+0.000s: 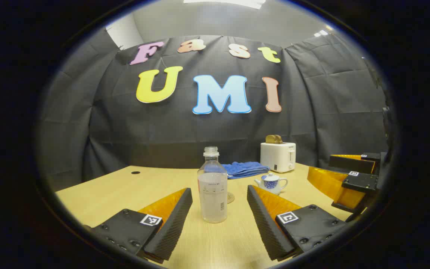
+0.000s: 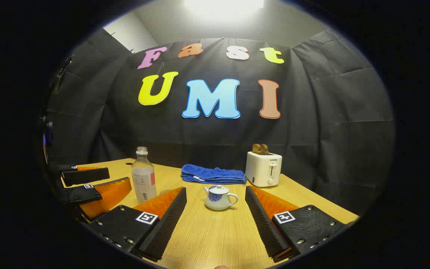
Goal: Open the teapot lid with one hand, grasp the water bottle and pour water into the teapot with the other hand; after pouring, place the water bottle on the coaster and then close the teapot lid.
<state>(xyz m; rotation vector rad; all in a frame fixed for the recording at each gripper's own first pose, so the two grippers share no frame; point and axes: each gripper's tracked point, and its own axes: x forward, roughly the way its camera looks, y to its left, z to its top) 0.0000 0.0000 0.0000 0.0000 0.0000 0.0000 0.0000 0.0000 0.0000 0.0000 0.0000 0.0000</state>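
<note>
Opening step: I am lining my spread left tool (image 1: 218,220) up on the water bottle (image 1: 212,186), my spread right tool (image 2: 215,218) on the teapot (image 2: 219,198) — both standing on the desk (image 2: 207,235), lid on; next, lifting that lid.

Teapot (image 2: 220,198): white, blue patterned band and lid. Water bottle (image 1: 212,186): clear, white label. Towel (image 2: 213,174): solid blue. Toaster (image 2: 263,169): cream-white, brown toast. Table (image 2: 215,235): pale wood grain.
</note>
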